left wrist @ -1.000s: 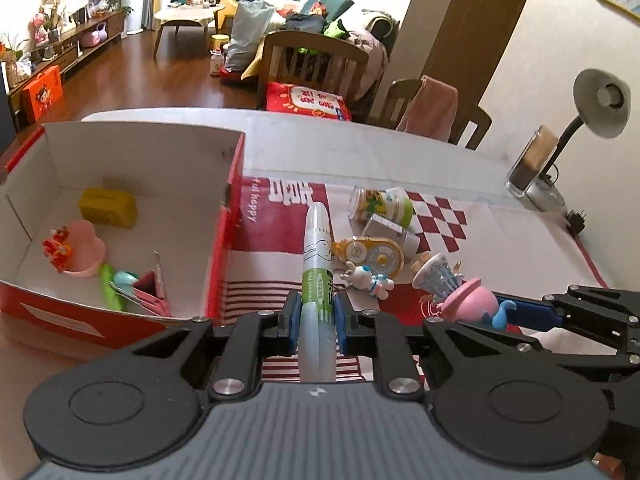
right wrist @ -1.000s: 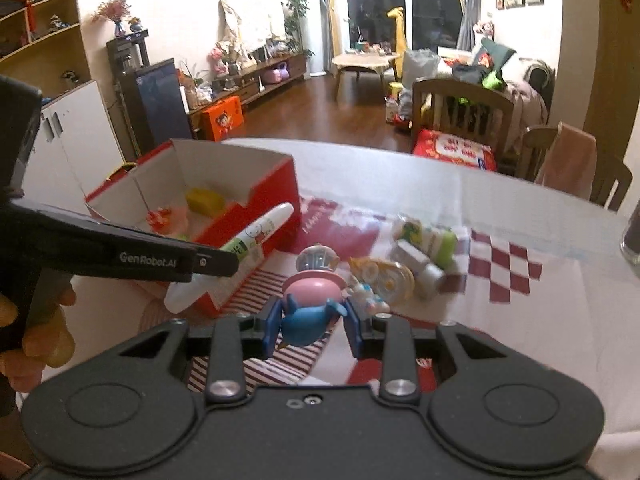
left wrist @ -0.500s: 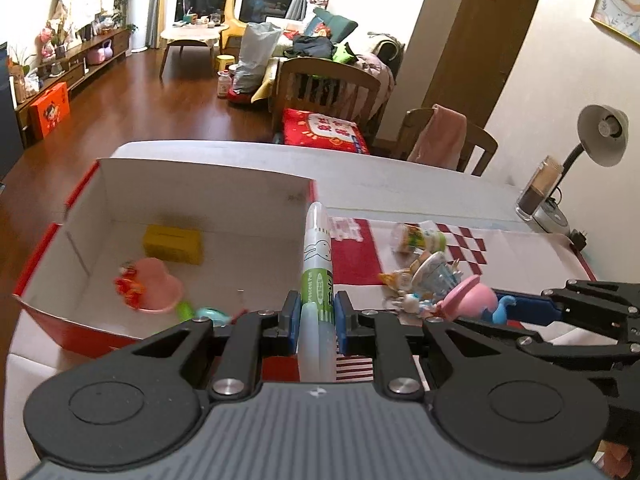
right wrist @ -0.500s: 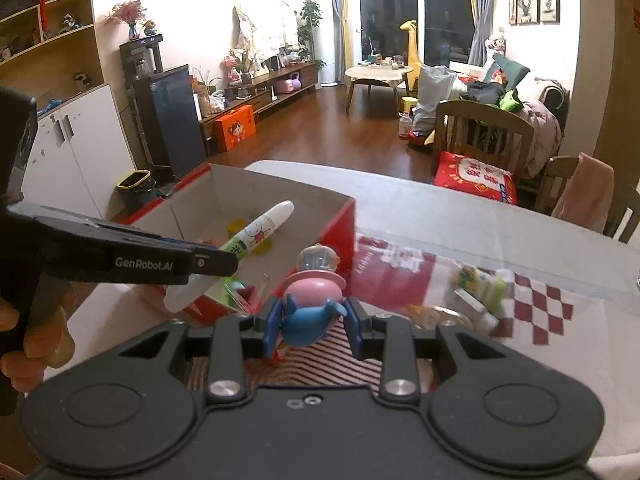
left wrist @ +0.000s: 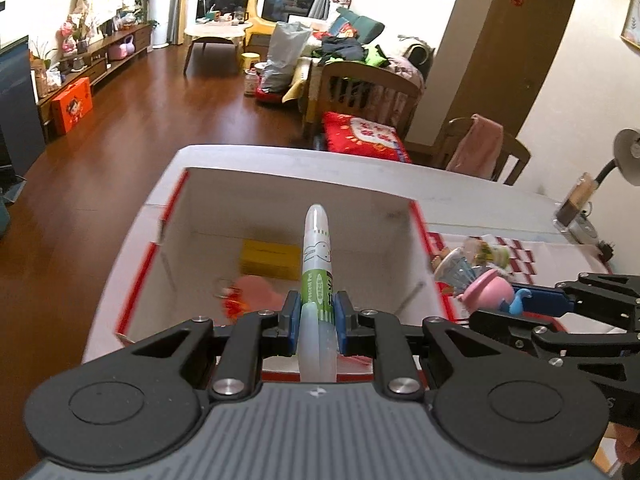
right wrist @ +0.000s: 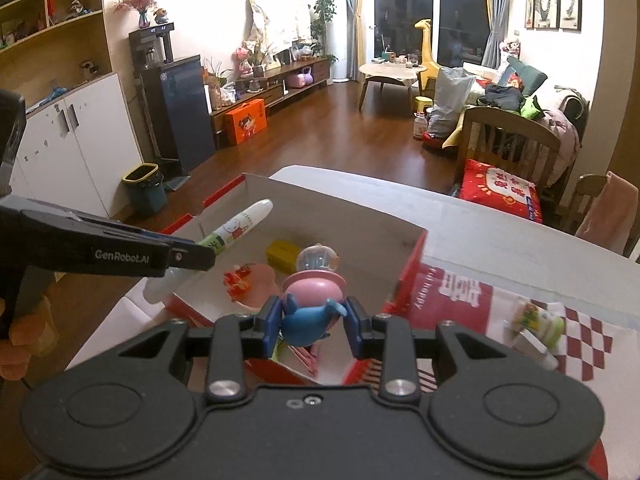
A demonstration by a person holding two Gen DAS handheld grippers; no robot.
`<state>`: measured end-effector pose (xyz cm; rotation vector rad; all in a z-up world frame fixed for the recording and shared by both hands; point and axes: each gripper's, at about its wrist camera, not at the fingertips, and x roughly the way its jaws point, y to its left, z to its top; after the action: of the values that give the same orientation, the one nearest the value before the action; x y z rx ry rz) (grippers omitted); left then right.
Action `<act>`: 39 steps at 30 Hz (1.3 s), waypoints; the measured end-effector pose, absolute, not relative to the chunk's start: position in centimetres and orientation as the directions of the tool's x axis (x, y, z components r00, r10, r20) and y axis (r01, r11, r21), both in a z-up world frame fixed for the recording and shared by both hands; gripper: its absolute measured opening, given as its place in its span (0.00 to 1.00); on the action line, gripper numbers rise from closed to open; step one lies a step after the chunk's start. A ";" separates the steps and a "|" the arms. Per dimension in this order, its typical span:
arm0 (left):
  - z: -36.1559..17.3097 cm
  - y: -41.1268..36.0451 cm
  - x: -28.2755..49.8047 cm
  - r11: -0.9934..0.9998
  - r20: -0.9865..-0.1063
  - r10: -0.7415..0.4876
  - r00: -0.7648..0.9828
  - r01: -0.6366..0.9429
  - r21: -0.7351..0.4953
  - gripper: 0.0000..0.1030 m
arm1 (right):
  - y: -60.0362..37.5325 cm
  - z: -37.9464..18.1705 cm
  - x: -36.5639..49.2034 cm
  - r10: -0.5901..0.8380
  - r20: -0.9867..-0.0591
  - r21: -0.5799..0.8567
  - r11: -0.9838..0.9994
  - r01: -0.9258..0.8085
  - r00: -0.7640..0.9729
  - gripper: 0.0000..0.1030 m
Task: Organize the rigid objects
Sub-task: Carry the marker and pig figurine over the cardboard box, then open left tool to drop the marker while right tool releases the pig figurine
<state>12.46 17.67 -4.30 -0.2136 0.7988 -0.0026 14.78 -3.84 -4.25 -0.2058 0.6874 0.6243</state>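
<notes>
In the left wrist view, a pen [left wrist: 317, 264] is pinched by the left gripper [left wrist: 317, 316], its long axis pointing forward over the open box [left wrist: 404, 248] directly below. In the right wrist view, a toy [right wrist: 313, 300] is clamped by the right gripper [right wrist: 312, 322] above the box's near right corner, judged equally ready for release.

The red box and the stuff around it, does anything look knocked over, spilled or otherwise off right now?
Nothing stands out. The red box sits upright and undamaged, with the yellow block and pink heart toy inside. The left gripper holds the pen; the right gripper holds the pig figure.
</notes>
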 end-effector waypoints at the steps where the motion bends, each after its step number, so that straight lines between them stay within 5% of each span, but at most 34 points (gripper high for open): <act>1: -4.5 18.3 12.6 0.980 -0.714 -0.078 0.696 -0.080 -0.185 0.17 | -3.2 -4.5 15.0 0.466 -0.652 0.022 0.800 -0.599 0.598 0.32; 25: -11.0 22.5 17.7 0.988 -0.803 -0.070 0.591 -0.071 -0.139 0.17 | 4.2 -13.7 21.8 0.265 -0.840 -0.031 0.848 -0.529 0.474 0.32; 39: -11.1 21.8 17.6 0.989 -0.807 -0.076 0.585 -0.062 -0.138 0.17 | 3.8 -12.5 21.2 0.299 -0.832 -0.001 0.842 -0.539 0.468 0.35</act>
<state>17.56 21.81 -11.06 -0.1569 0.9466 -0.0083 21.19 3.76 -12.48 -0.2806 0.9540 0.5222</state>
